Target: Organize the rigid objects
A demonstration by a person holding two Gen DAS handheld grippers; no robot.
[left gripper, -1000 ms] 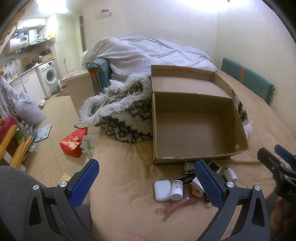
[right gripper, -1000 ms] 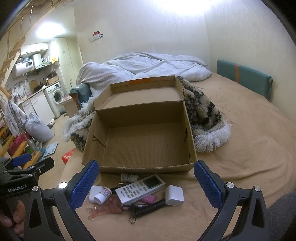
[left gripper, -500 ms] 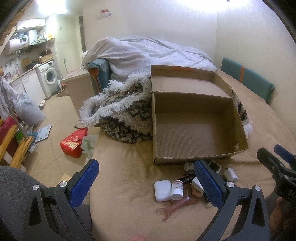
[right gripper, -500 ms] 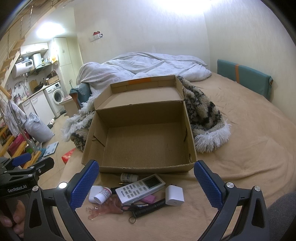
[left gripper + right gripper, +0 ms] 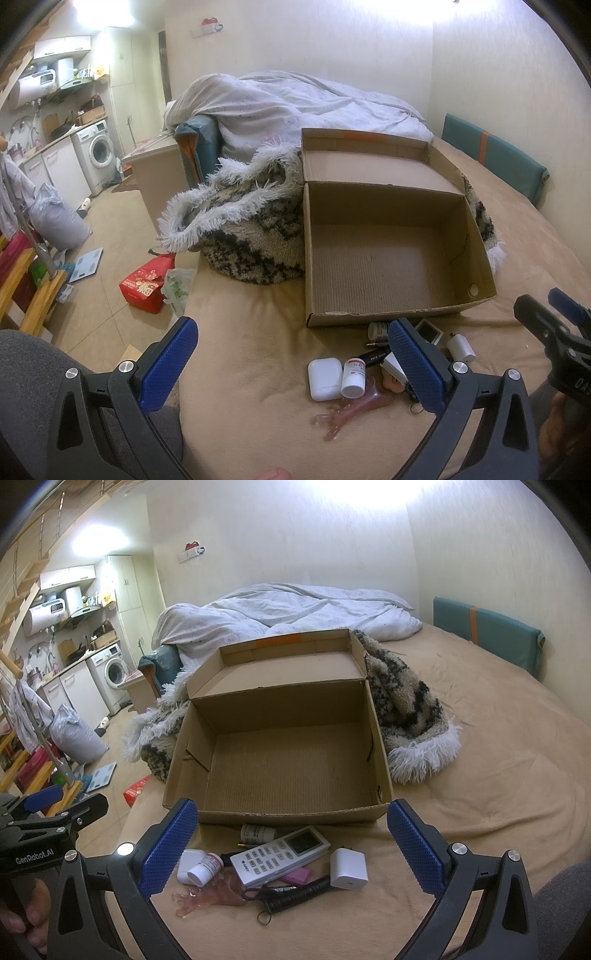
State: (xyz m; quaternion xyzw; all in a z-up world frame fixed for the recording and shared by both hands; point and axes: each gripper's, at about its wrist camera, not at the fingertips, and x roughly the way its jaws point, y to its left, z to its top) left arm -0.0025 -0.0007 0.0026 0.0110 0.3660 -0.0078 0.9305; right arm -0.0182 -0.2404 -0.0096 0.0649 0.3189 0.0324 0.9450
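Nothing has moved since earlier frames: left gripper (image 5: pixel 291 363) and right gripper (image 5: pixel 291 845) both hang released, holding nothing. Small items, the remote (image 5: pixel 279 853), charger (image 5: pixel 349 869) and pill bottle (image 5: pixel 205 868), lie bunched just before the empty box (image 5: pixel 275 814). Risk: crowded pile, fingers may knock neighbours or snag the black cord (image 5: pixel 295 890).
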